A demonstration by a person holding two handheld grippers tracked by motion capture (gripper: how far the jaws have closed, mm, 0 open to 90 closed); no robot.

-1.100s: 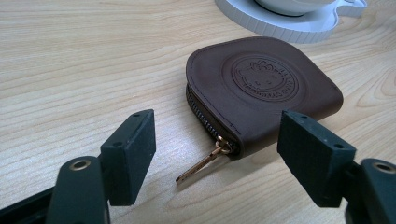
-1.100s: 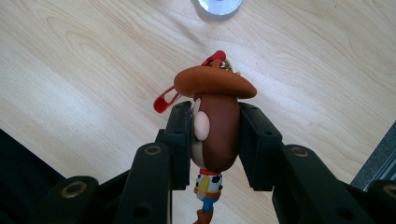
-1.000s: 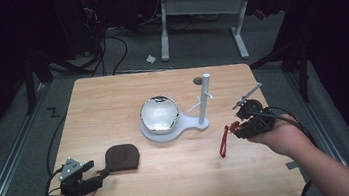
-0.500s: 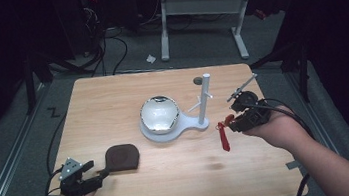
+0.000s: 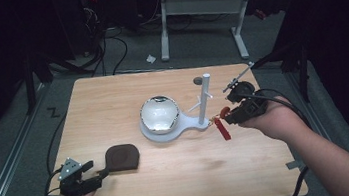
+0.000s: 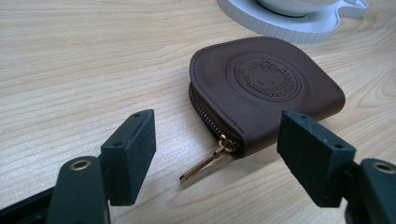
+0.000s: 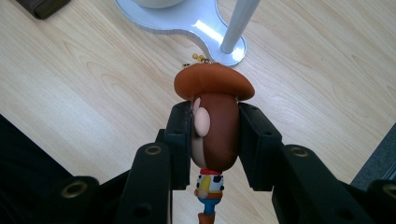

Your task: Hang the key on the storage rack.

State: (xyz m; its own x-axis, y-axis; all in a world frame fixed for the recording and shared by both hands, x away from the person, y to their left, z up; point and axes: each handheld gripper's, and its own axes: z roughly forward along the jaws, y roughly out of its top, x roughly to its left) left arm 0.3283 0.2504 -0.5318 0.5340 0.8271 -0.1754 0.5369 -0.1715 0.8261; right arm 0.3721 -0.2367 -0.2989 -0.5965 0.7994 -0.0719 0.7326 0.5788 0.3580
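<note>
Here, the right gripper (image 7: 215, 140) was seen with its fingers (image 7: 180, 140) clamped on the head of a small cowboy figure (image 7: 215, 126), one pad against each side of the brown head below the hat brim. The figure's long axis ran along the fingers: the hat pointed away from the hand, toward the white stand (image 7: 187, 21), while the body pointed back between the gripper's arms, its lower part cut off at the frame edge. A bit of gold chain (image 7: 198, 57) was glimpsed just past the hat; what it joined could not be made out. In the high view the figure (image 5: 222, 127) was held above the bench (image 5: 112, 95), just beside the stand's base (image 5: 166, 131) and post (image 5: 206, 99), with a red part hanging down.

The left gripper (image 6: 217, 149) was held with its fingers (image 6: 133, 149) spread wide, nothing touched. Between and beyond them a brown zip pouch (image 6: 266, 88) lay flat on the bench, its gold zip pull (image 6: 203, 163) pointing toward the gripper. The embossed emblem on the pouch was faint.
</note>
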